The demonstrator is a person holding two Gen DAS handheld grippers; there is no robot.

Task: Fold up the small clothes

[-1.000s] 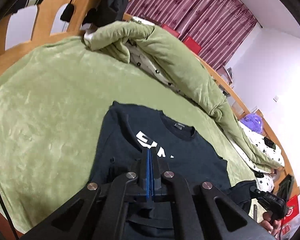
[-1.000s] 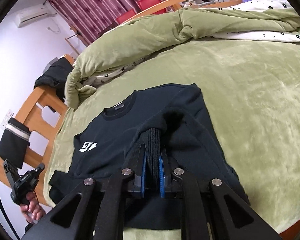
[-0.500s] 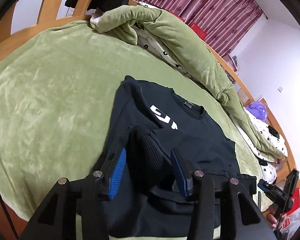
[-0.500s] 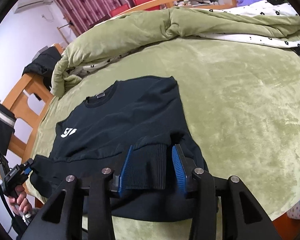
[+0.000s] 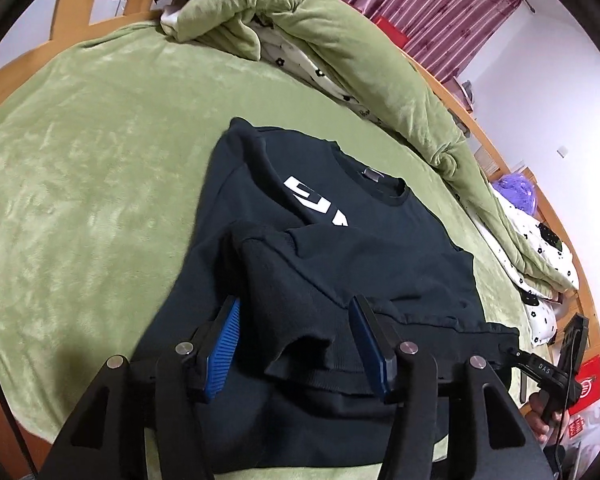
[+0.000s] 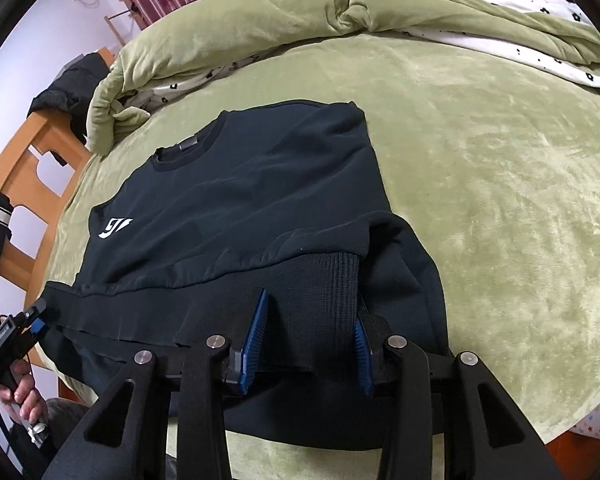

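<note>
Lengthwise, sweatshirt collar farthest away

I see a green bed cover, a rolled green quilt along the far side, maroon curtains beyond, wooden headboard left.

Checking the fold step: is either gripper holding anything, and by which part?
Nothing is held. Both the left gripper and right gripper have their jaws open, straddling the ribbed cuffs of the black cotton sweatshirt without clamping.
</note>
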